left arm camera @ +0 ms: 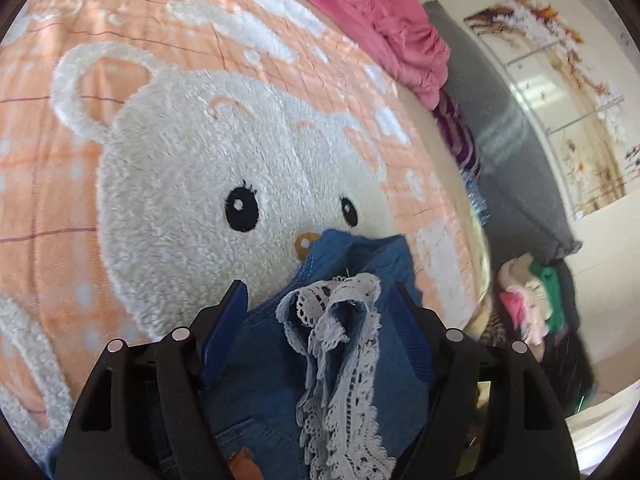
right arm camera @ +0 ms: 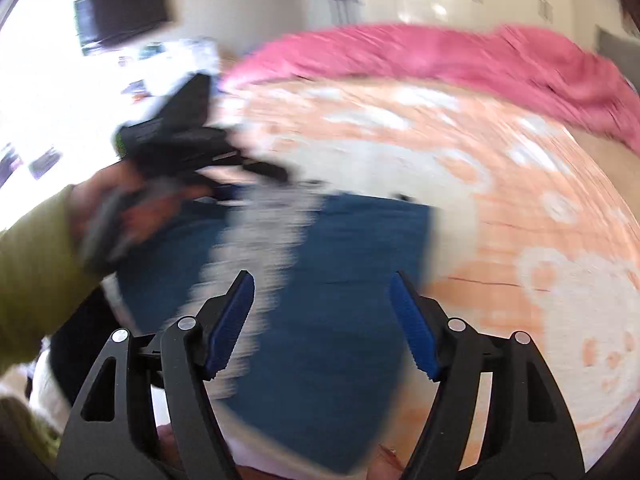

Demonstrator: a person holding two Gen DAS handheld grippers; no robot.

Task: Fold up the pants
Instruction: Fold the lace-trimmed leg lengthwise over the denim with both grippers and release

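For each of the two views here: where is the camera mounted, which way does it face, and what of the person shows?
Left wrist: on the left gripper, facing along its fingers at the pants bunched between them, over the bear blanket; no body visible.
Right wrist: on the right gripper, jaws open over the pants; shows the left hand, blurred.
Shared: pants, blanket, pink bedding.

Peach bear-print blanket [left arm camera: 168,80], pink quilt [left arm camera: 384,20], grey headboard [left arm camera: 500,152], possibly a wall television [right arm camera: 122,12].
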